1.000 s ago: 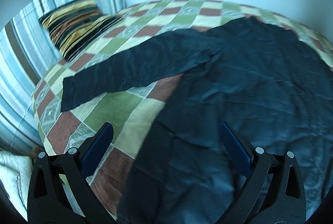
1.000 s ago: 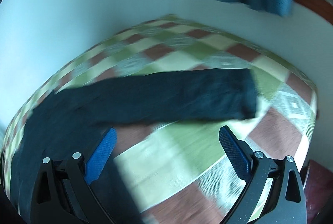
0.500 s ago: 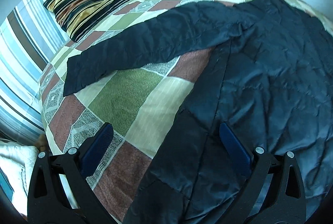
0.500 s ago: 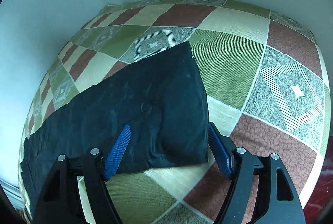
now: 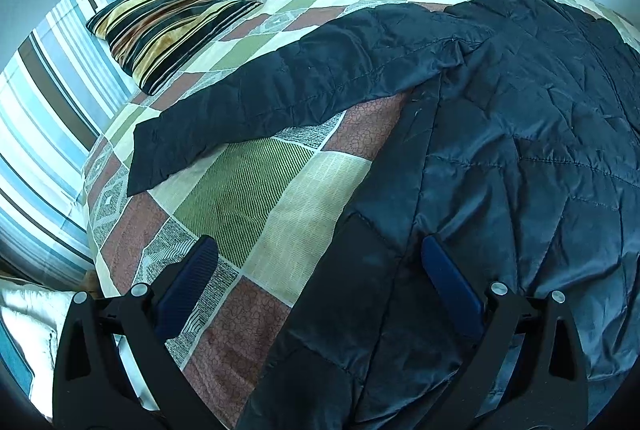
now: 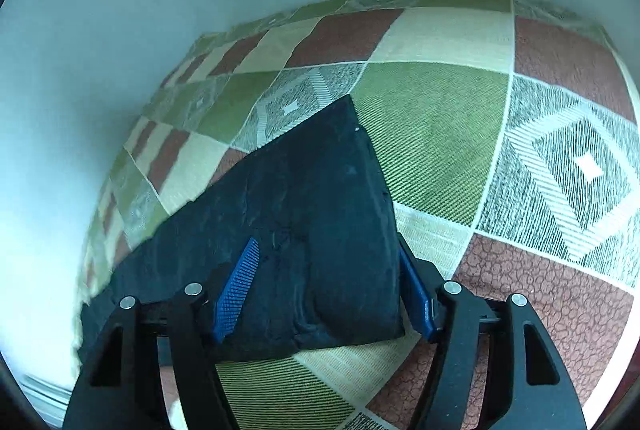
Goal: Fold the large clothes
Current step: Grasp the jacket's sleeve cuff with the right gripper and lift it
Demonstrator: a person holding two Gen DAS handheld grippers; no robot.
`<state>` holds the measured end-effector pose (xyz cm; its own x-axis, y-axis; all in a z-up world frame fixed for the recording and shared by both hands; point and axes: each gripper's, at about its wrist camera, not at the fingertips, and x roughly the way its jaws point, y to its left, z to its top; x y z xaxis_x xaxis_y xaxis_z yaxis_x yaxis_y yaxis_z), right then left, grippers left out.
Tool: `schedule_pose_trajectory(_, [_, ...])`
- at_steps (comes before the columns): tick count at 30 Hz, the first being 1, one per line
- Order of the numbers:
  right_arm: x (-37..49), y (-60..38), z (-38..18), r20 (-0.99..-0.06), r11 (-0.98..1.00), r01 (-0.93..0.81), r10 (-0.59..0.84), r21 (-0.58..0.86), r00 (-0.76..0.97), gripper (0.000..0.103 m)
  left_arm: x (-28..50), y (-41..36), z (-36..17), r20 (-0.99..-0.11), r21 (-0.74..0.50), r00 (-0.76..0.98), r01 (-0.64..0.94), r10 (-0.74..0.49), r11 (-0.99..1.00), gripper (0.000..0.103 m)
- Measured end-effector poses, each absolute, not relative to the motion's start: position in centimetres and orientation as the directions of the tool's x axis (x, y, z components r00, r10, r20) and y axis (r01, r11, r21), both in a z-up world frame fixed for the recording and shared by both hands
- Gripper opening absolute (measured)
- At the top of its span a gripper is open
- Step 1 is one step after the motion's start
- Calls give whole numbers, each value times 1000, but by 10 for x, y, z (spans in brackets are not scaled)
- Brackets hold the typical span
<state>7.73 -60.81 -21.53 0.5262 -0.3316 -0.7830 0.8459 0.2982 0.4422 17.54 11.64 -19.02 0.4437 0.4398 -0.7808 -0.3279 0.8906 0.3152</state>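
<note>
Now your black jacket [image 5: 500, 134] lies spread flat on the checked bedspread [image 5: 256, 206], one sleeve [image 5: 280, 98] stretched out toward the striped pillow [image 5: 160, 26]. Your left gripper [image 5: 316, 270] is spread wide over the jacket's edge, pinching nothing. Your right gripper [image 6: 326, 286] has just been closing around the end of the other sleeve [image 6: 304, 210]. The cuff sits between its blue fingers [image 6: 236, 290], bunched up a little, but they are not yet pressed together on it.

We find open bedspread [image 5: 256, 190] between sleeve [image 5: 280, 90] and jacket body [image 5: 520, 170]; the striped pillow [image 5: 160, 26] blocks the headboard side.
</note>
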Motion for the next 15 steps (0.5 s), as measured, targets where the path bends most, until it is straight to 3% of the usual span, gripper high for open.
schedule_pose_trajectory(1, [83, -605, -214, -798, 318, 862, -346, 395, 493, 39, 176, 117, -190, -780, 315, 444, -329, 440, 890, 101])
schedule_pose_trajectory(3, [85, -604, -216, -801, 328, 860, -339, 391, 493, 25, 176, 117, -191, -779, 314, 445, -331, 441, 890, 101])
schedule_pose_trajectory(6, [84, -599, -210, -788, 337, 854, -352, 397, 505, 10, 176, 117, -191, -779, 316, 446, -329, 441, 890, 101])
schedule_pose_trajectory(15, [135, -521, -112, -617, 549, 718, -402, 429, 676, 8, 174, 120, -197, -781, 292, 459, -330, 423, 898, 101])
